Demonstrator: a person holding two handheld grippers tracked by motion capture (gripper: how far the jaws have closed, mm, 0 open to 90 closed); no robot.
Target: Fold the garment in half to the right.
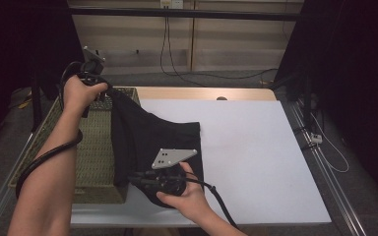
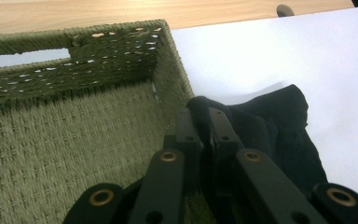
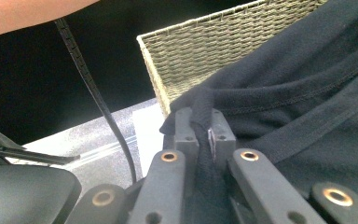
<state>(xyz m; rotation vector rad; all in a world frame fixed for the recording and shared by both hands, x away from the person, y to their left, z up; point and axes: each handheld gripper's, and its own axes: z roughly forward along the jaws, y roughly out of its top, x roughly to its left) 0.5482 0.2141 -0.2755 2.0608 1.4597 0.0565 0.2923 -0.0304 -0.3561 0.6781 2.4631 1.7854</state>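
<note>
Left tool [image 1: 107,90] sits at the far rim of the woven basket [image 1: 96,147], its jaws clamped tight on a bunched fold of the black garment [image 1: 152,142]; the left gripper view shows the cloth [image 2: 265,126] pinched between the two black jaws, with the basket's open interior [image 2: 65,135] just beside them. From there the garment hangs over the basket's right wall and spreads onto the white sheet [image 1: 256,147] covering the worktop, part of it lying flat and part draped. Farther right and nearer the person, the right tool [image 1: 138,181] is likewise closed hard on a hem or seam of the same cloth, seen in the right gripper view as a thick rolled edge [image 3: 205,116] squeezed between the jaws, the basket corner [image 3: 186,51] behind it. The fabric looks like a soft, light knit: it will sag, fold and stretch rather than hold shape, so it probably handles best when gripped at stitched edges, where doubled material gives the jaws something firm that should not slip.
</note>
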